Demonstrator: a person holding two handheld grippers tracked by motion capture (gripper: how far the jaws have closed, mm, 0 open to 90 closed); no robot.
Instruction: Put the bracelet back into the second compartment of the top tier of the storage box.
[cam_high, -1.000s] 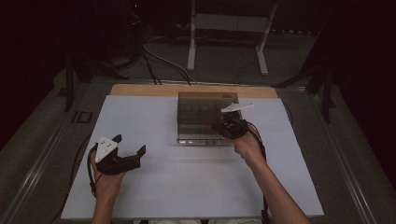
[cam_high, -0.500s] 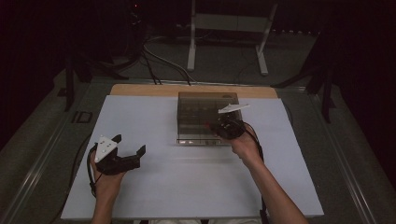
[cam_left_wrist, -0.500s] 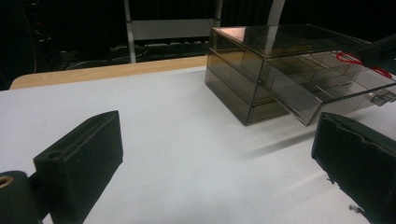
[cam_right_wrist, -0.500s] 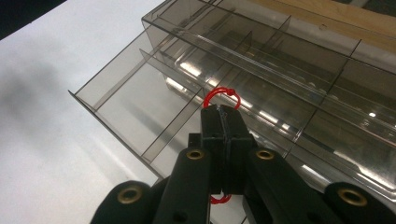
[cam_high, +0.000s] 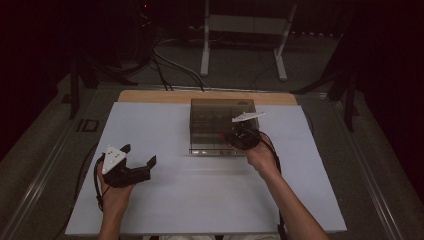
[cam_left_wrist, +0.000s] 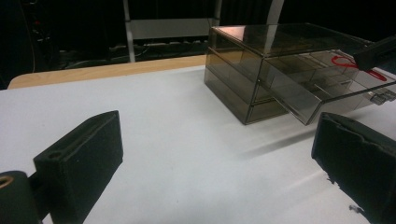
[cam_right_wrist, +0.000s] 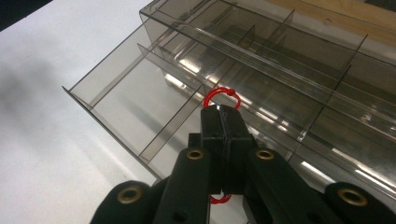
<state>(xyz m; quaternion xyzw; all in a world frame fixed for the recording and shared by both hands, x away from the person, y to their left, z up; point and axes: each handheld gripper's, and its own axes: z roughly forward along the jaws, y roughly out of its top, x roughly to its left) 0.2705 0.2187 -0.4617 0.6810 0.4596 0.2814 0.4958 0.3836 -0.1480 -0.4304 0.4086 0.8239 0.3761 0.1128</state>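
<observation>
presently, item one: right gripper, jaws clenched flat together on a thin red band, a loop of which stands out beyond the jaw tips while another bit of red shows below the jaws near the gripper body; in the high view the right gripper sits at the front right of the box, held by the person's right hand

item two: smoky clear plastic organiser box, set toward the far middle of the white table top, near the wooden edge strip; one shallow drawer stands pulled out toward the person, split by thin dividers into compartments; the red band hangs over the drawer's divided part, and whether it touches the plastic cannot be told

item three: left gripper, jaws released and standing wide apart, nothing between them; held by the left hand low over the white surface, well apart from the box, to its left and nearer the person; in the left gripper view the box shows off to the right with the drawer jutting out and the red band visible above it

item four: metal stand legs and cables on the dark floor beyond the table
</observation>
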